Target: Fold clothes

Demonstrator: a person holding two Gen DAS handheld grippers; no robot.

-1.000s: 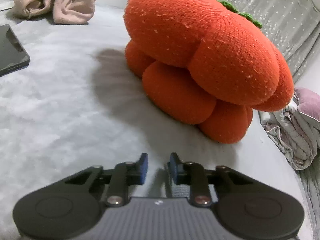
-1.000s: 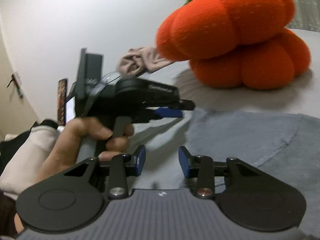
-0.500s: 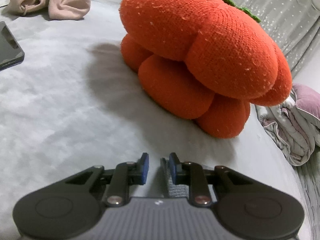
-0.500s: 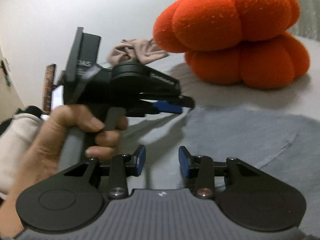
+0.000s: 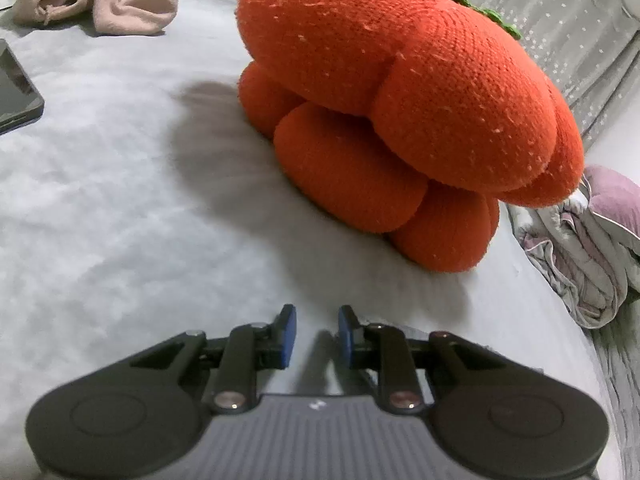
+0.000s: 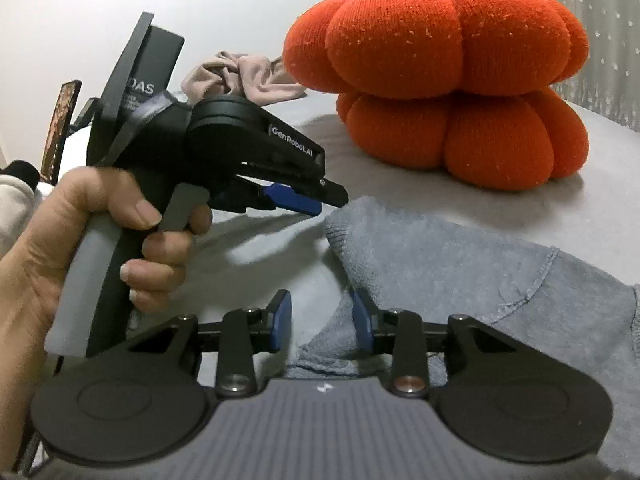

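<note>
The grey garment [image 6: 460,280] lay spread on the pale bed [image 5: 120,200], in front of the orange pumpkin cushion [image 6: 452,72], with one cuffed edge raised toward the camera of the right gripper [image 6: 322,320]. That gripper's jaws were closing, a fold of the grey cloth rising between them; the right pad looked to be against the fabric, the left pad clear of it, so it read as a grip being taken, not yet made. It came in low and slanted, probably to catch the edge without digging into the bedding.

The left gripper [image 6: 316,200], held by a hand [image 6: 100,248], hovered just above the garment's far corner. Its jaws stood narrowly apart, and in its own view [image 5: 312,336] only bed showed between the pads; a dark strip below them may have been shadow or cloth, too blurred to say. It seemed poised there to take the second corner, so both ends could be lifted together.

A beige cloth [image 5: 96,0] sat bunched well behind, awaiting its turn.
</note>
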